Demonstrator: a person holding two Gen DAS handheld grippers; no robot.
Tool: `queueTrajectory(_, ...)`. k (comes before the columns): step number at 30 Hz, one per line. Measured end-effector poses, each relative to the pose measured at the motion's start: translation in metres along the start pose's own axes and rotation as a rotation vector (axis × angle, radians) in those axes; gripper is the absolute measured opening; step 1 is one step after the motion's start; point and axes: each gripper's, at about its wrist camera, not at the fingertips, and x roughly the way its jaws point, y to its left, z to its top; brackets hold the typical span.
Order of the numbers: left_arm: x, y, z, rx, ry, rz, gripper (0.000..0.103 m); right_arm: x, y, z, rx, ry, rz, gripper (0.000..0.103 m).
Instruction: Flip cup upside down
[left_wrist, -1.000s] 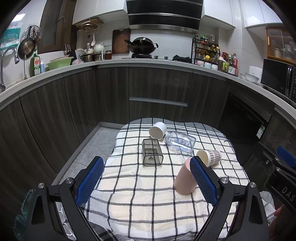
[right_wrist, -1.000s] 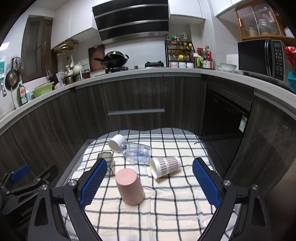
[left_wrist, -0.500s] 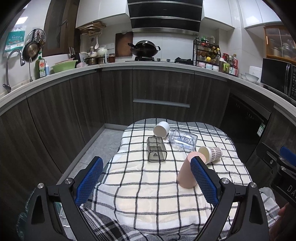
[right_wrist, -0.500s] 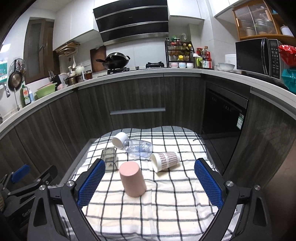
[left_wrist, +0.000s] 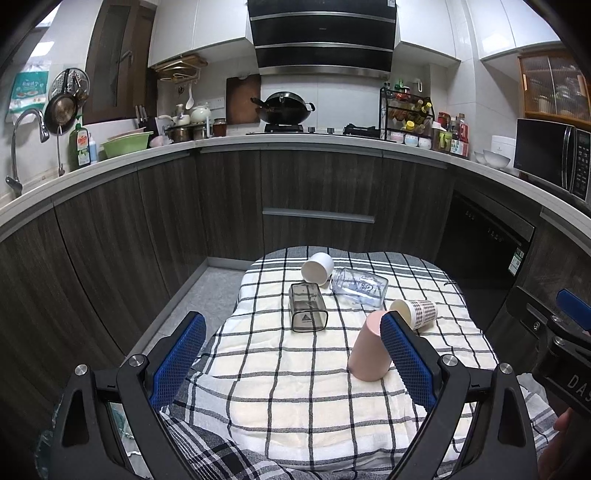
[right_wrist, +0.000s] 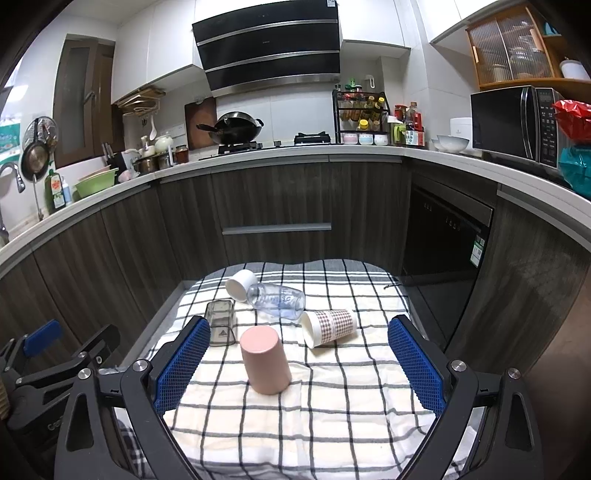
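A pink cup (right_wrist: 264, 360) stands upside down on the checked cloth (right_wrist: 332, 406), between my right gripper's fingers but farther out; it also shows in the left wrist view (left_wrist: 365, 350), partly behind the right finger. A checked paper cup (right_wrist: 328, 326) (left_wrist: 415, 312), a white cup (right_wrist: 241, 285) (left_wrist: 317, 268), a clear bottle (right_wrist: 277, 300) (left_wrist: 360, 287) and a grey square container (right_wrist: 221, 322) (left_wrist: 307, 312) lie on their sides. My left gripper (left_wrist: 291, 354) and right gripper (right_wrist: 295, 356) are both open, empty, held back above the near edge.
The small table stands in front of dark kitchen cabinets (left_wrist: 317, 192). A dishwasher (right_wrist: 443, 236) is at the right. The floor (left_wrist: 207, 295) drops off at the table's left. The other gripper shows at the left edge of the right wrist view (right_wrist: 48, 354).
Both grippers have pulled back and up from the table; the objects look smaller and farther. The pink cup stays upside down where it was.
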Motion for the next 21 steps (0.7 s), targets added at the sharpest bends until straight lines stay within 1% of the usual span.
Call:
queueTrajectory(18,-0.0005,0.0003,-0.0001,-0.001,0.0,-0.003,0.097,-0.0027,-0.0009,-0.0003,0.008,0.01,0.005,0.097)
queueTrajectory(21,-0.001,0.0006,-0.002,-0.004,-0.001,-0.002,0.099,-0.0024,-0.0009,-0.0004,0.006,0.009,0.006,0.097)
